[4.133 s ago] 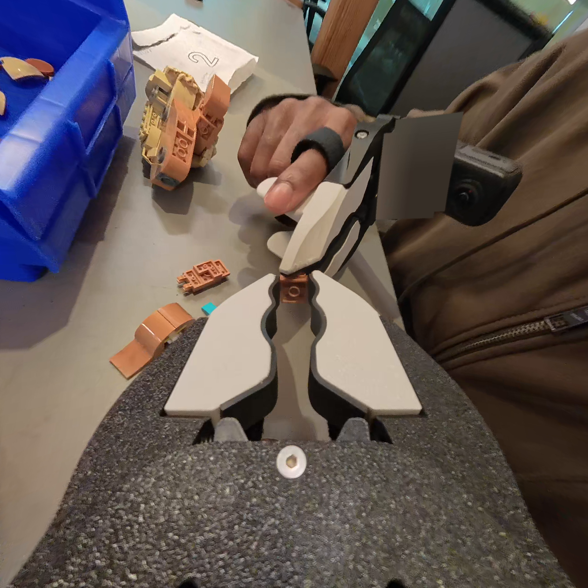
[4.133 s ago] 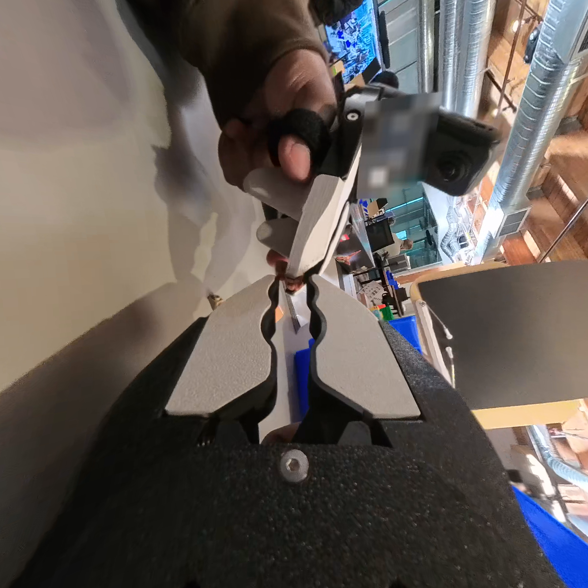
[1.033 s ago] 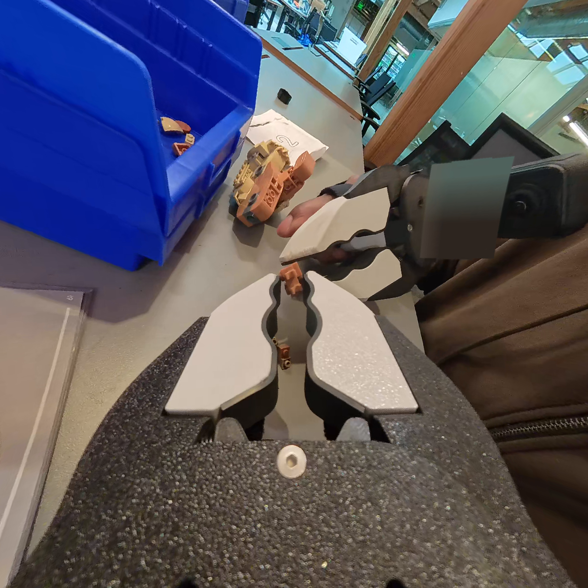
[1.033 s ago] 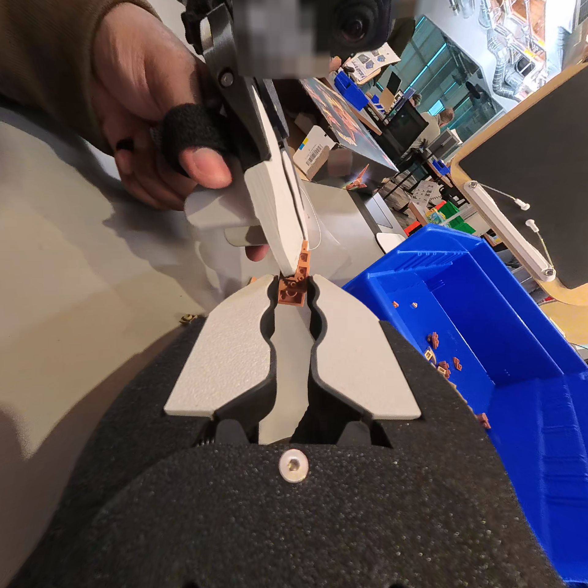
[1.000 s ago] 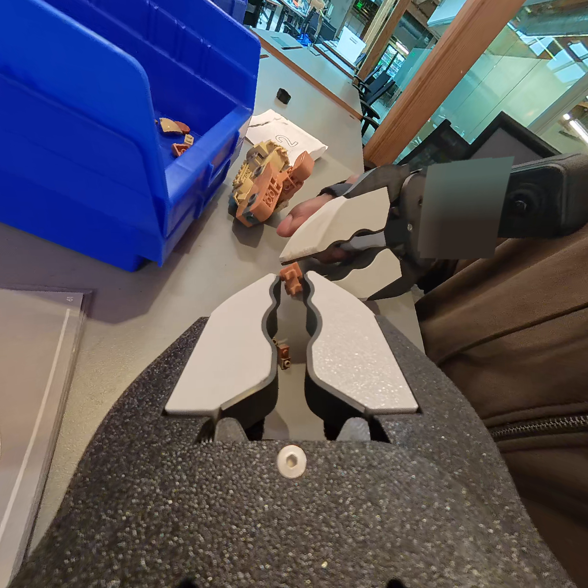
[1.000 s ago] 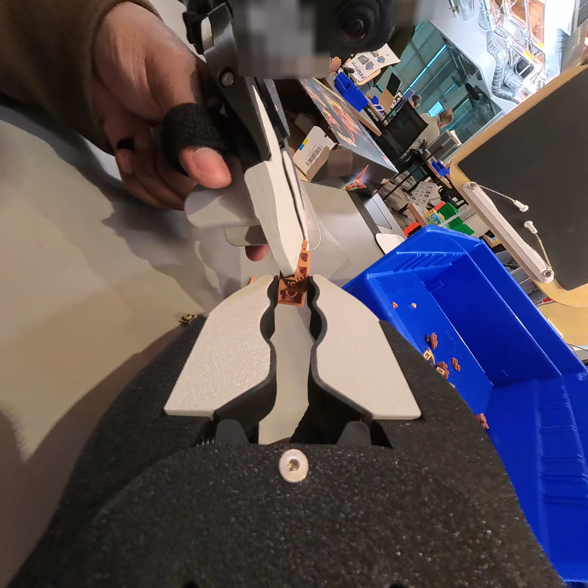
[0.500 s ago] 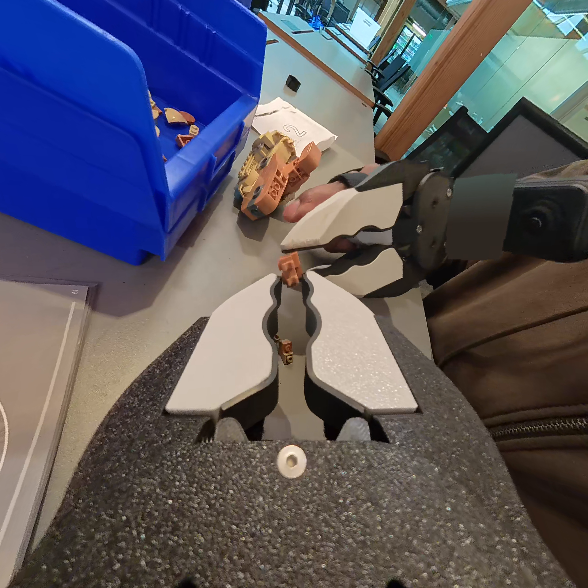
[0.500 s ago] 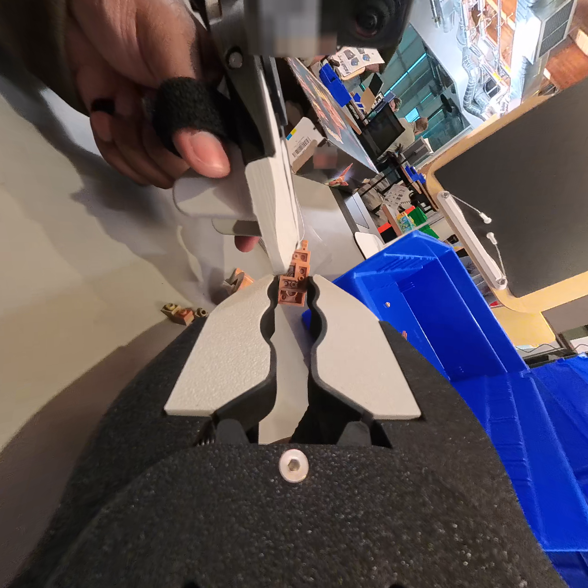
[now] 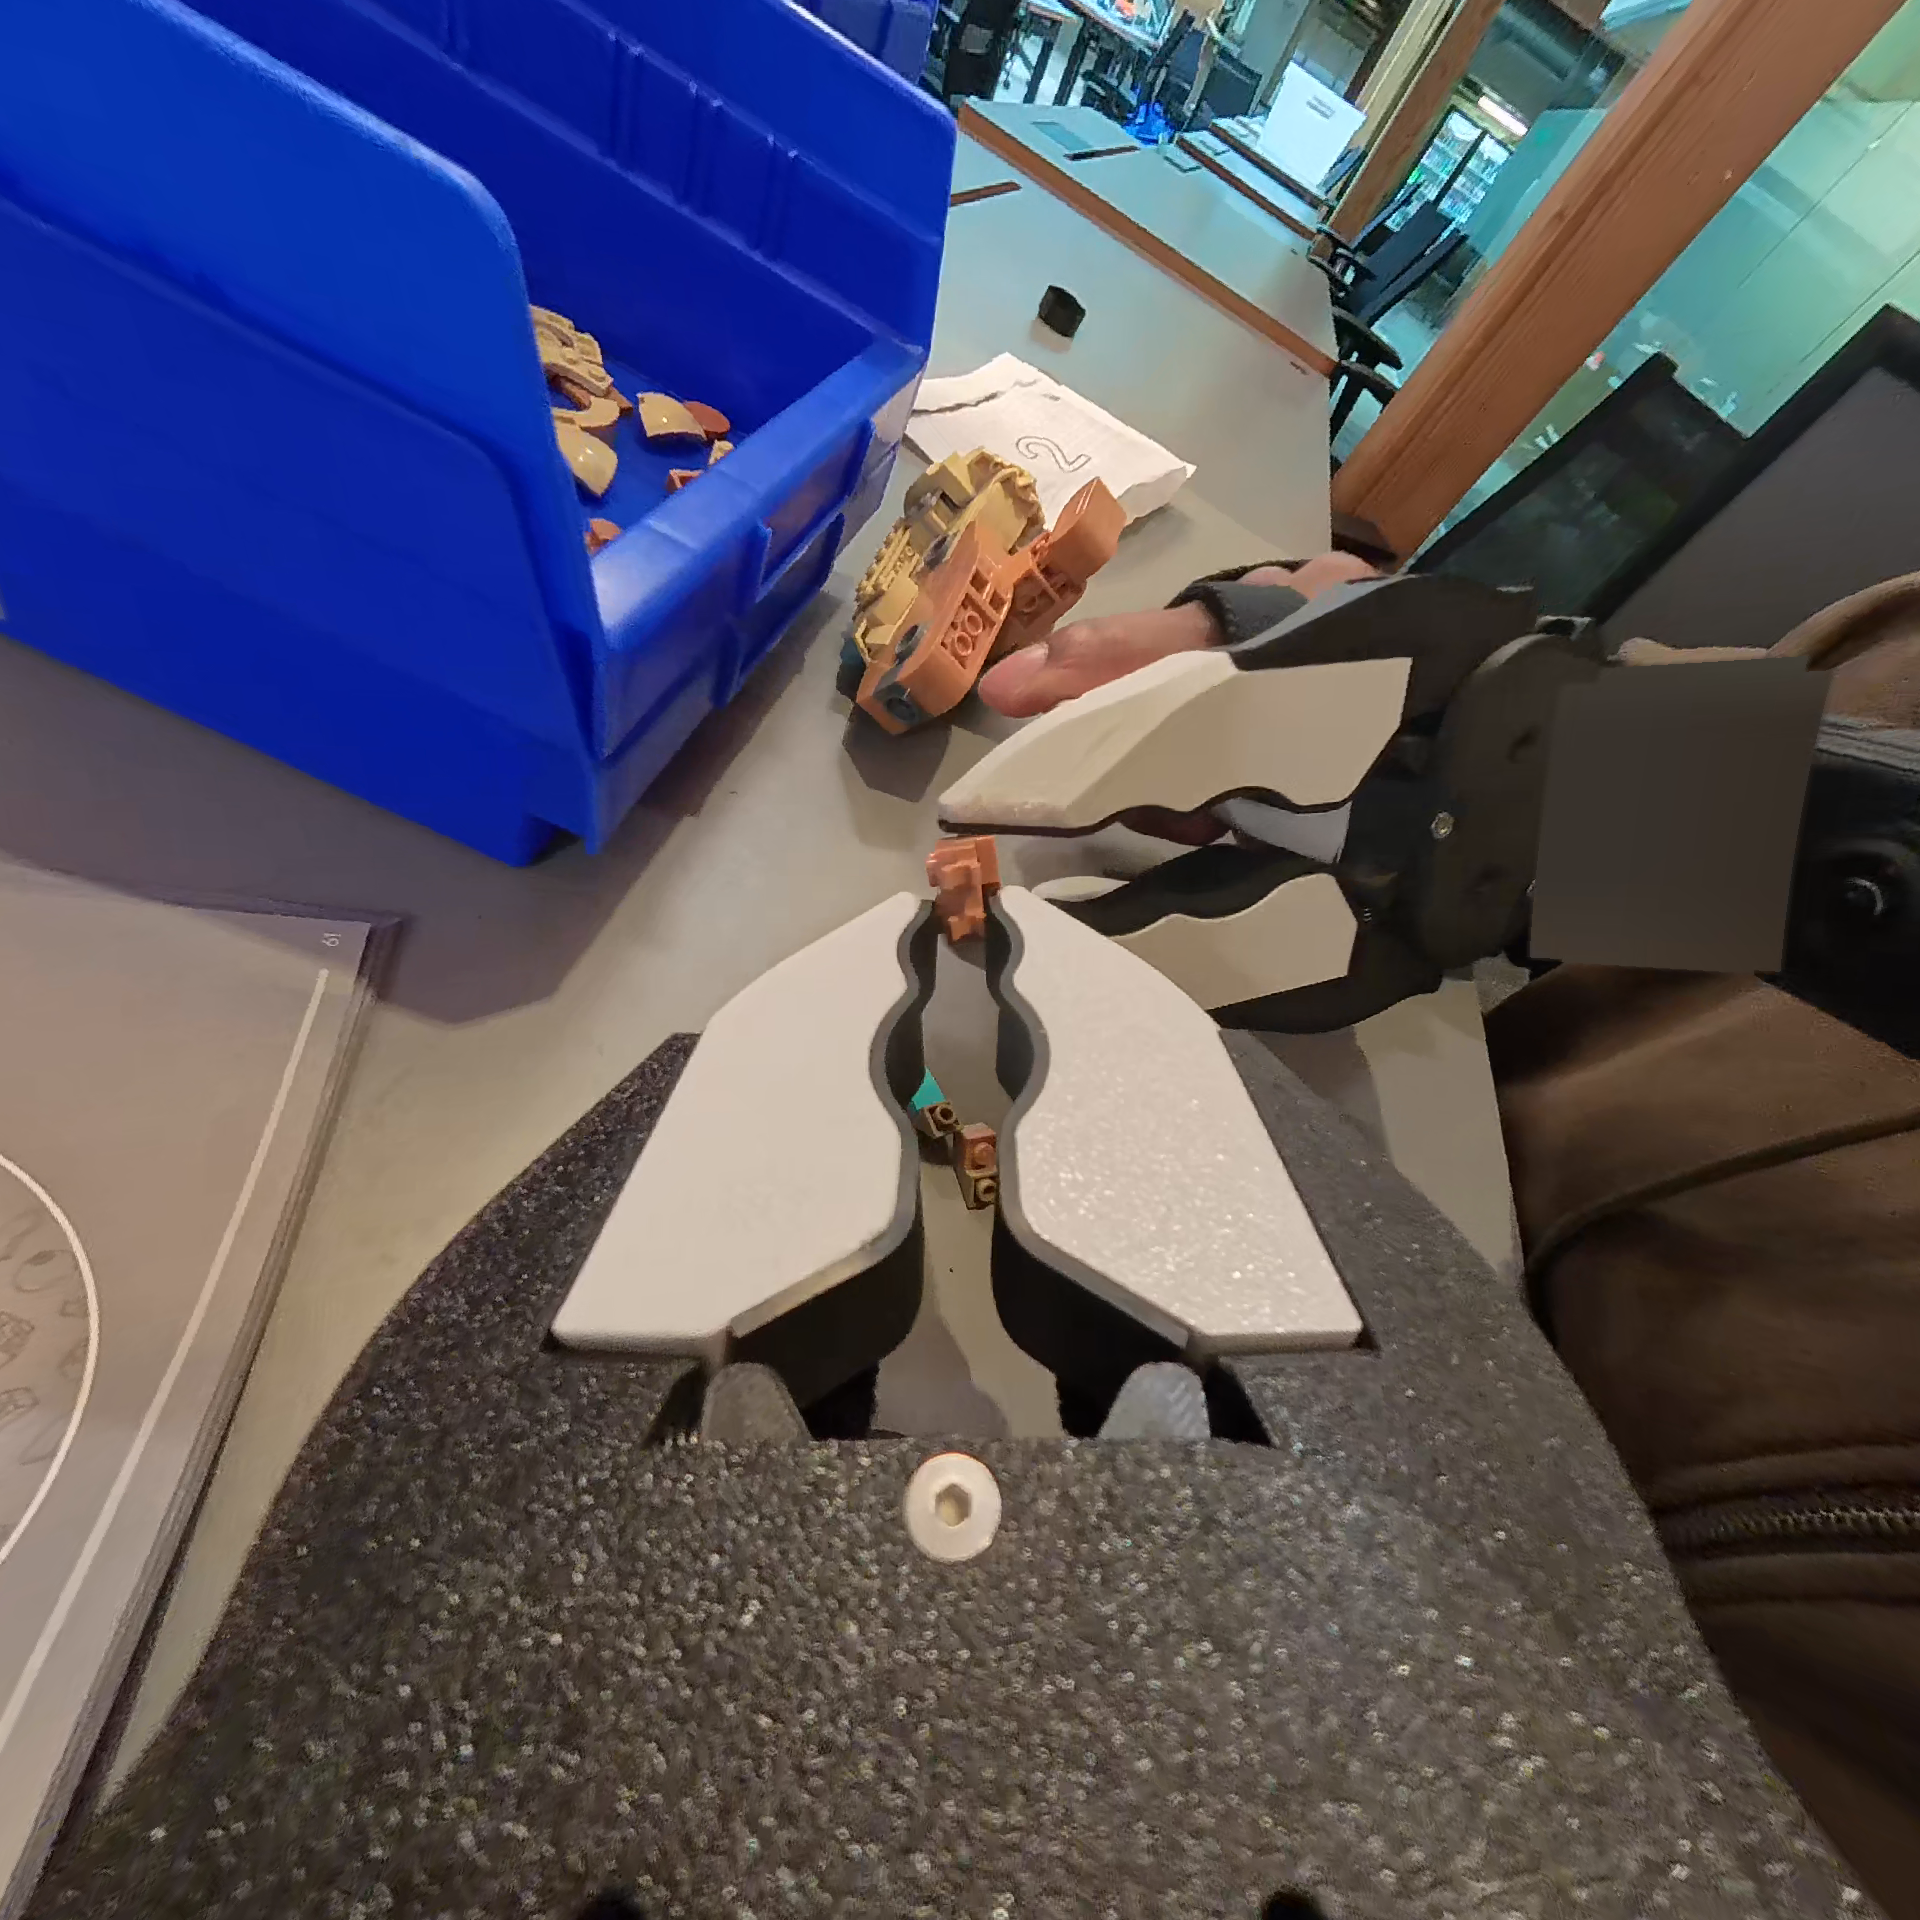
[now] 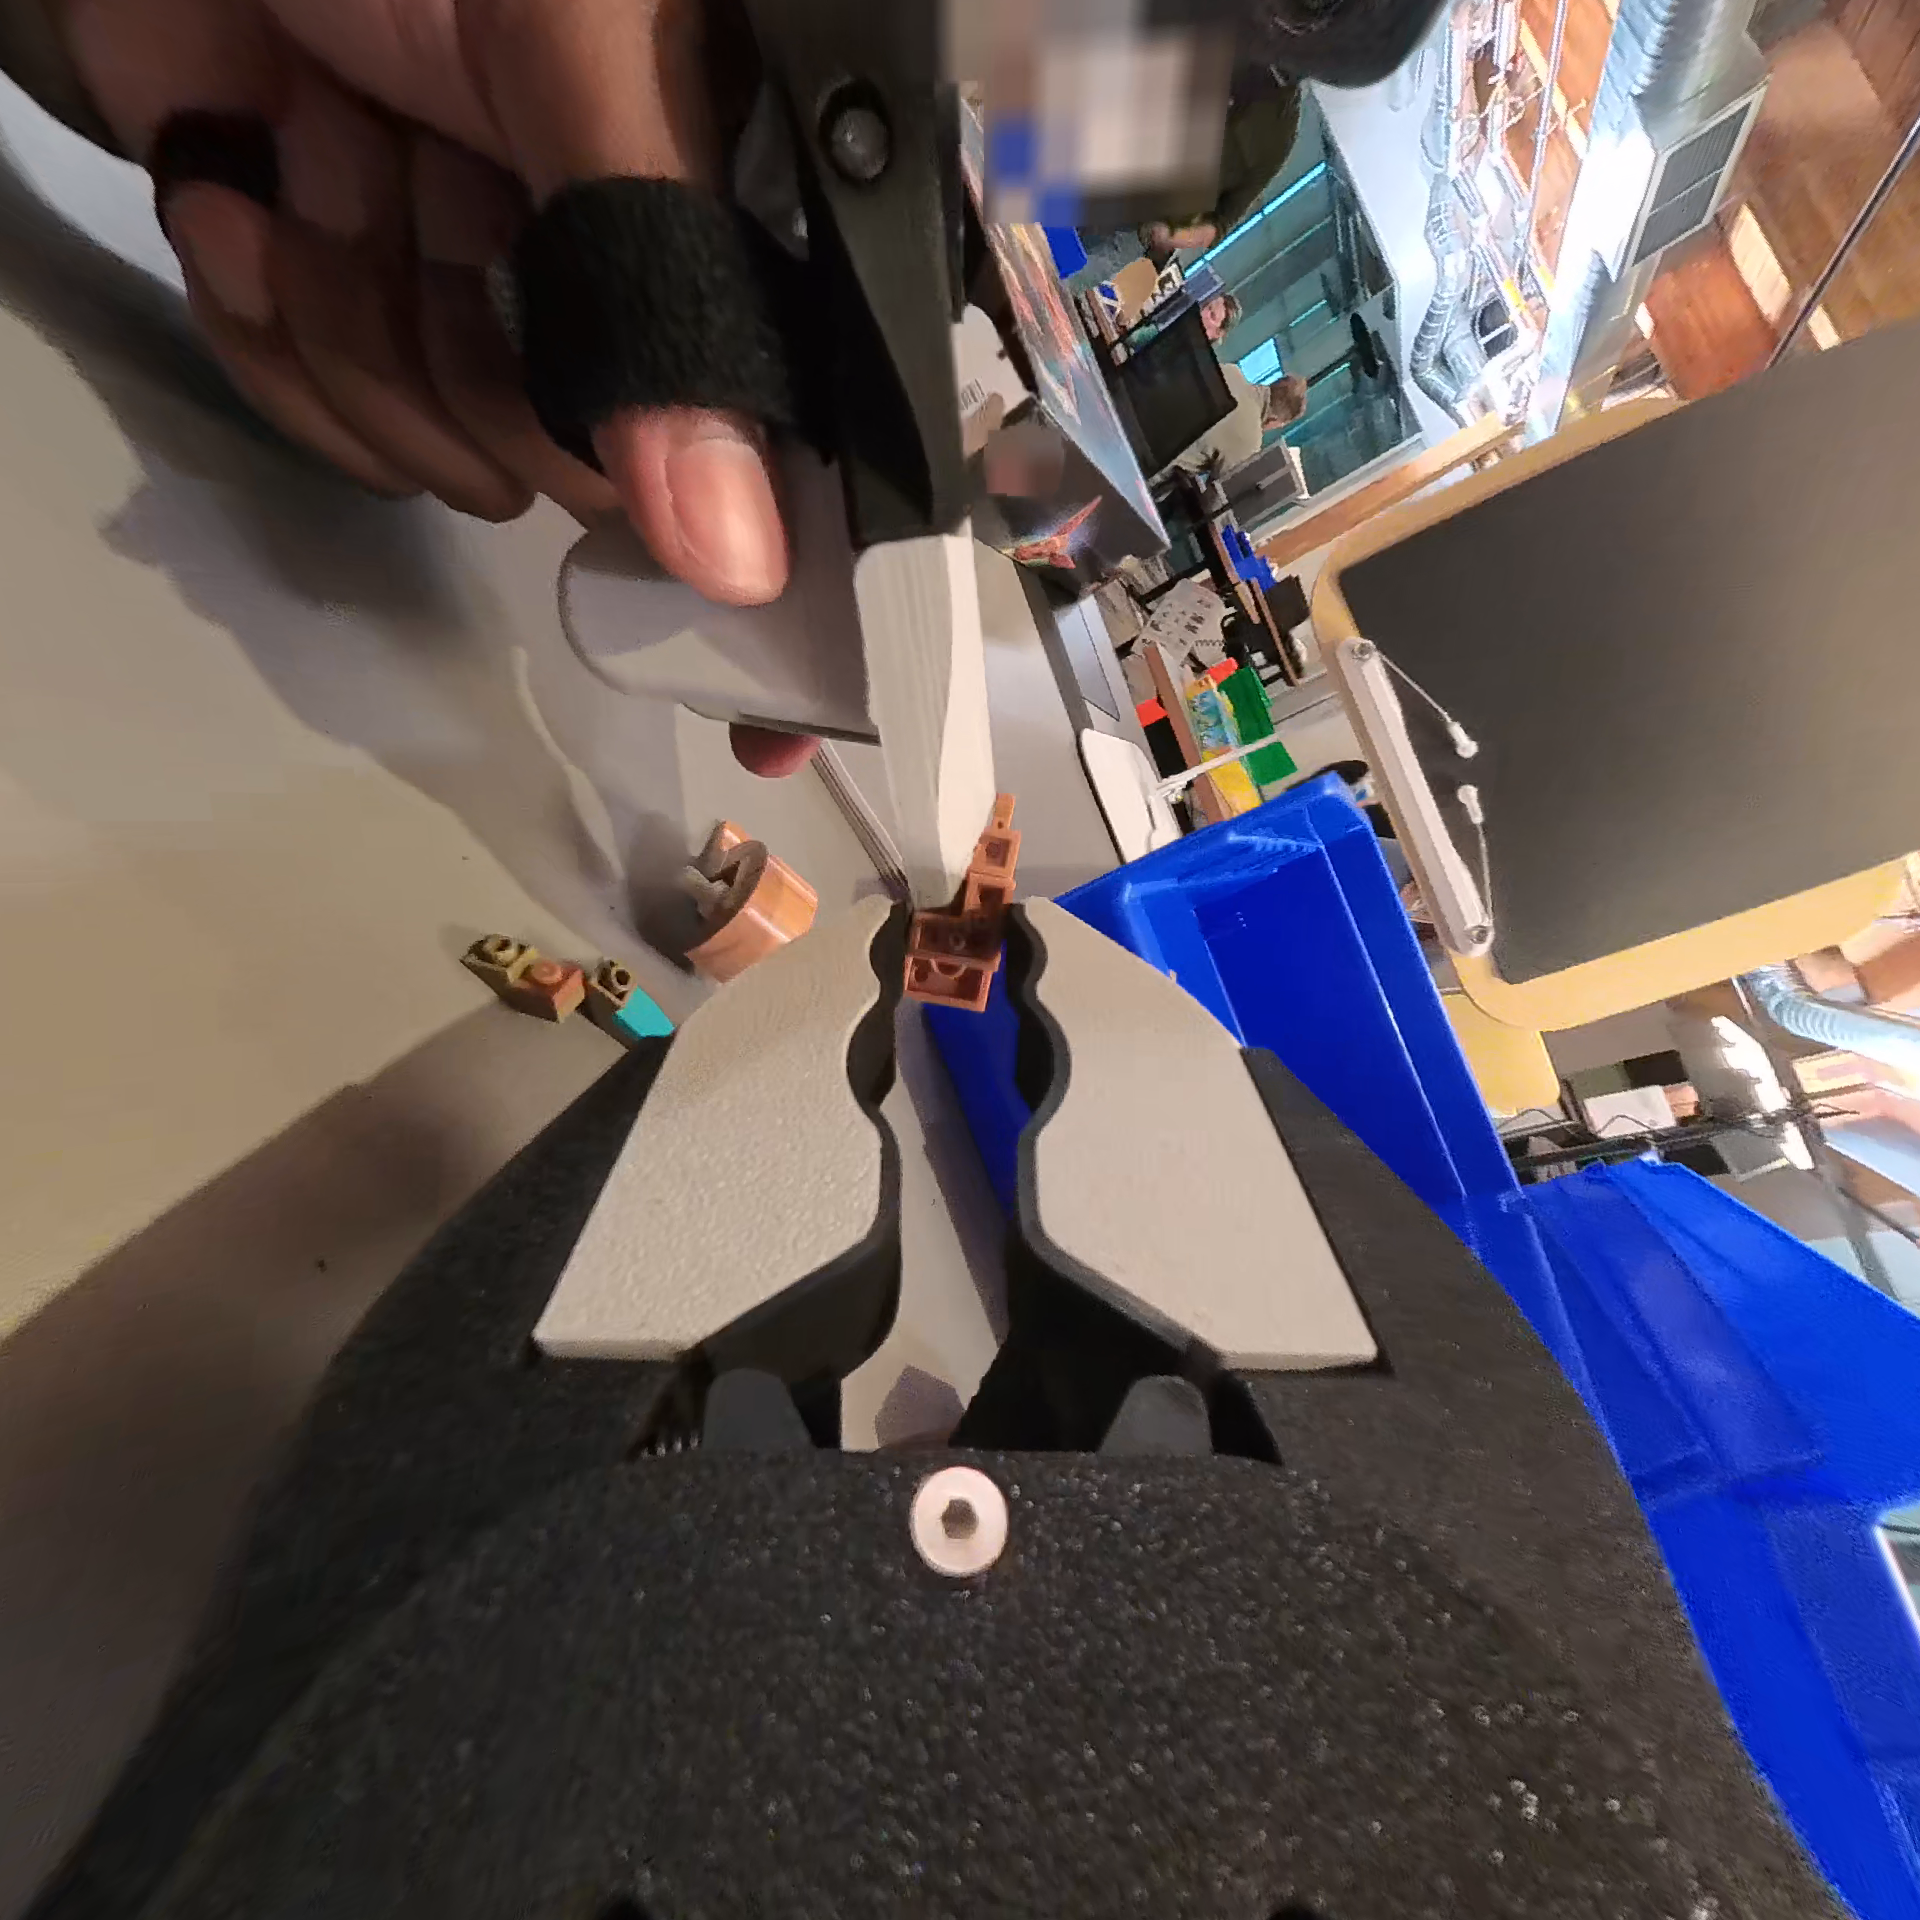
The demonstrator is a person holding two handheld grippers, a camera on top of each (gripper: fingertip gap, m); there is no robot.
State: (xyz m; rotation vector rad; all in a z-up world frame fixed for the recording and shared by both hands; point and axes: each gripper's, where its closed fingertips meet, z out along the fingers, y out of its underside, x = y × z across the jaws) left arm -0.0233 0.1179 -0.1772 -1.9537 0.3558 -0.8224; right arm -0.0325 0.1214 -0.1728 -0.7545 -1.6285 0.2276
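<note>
Both grippers (image 9: 961, 909) (image 10: 951, 914) have pale grey wavy-edged fingers (image 9: 769, 1132), black speckled bodies with a white screw (image 9: 952, 1507); brown zipped sleeve (image 9: 1714, 1195), black finger strap (image 10: 644, 312)

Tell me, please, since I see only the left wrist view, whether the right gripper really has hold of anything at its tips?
Observer: Yes. The right wrist view shows the right gripper shut on a brown brick, with a finger against each side.
Operator: Is that brick joined to the slim orange piece in my left gripper?
Observer: It appears so. The slim orange piece rises straight from the brick, beside the left gripper's finger.
Operator: Does my gripper hide anything on the table?
Observer: Yes. A round orange part with a grey cross piece on it lies just left of the right gripper's tips.
</note>
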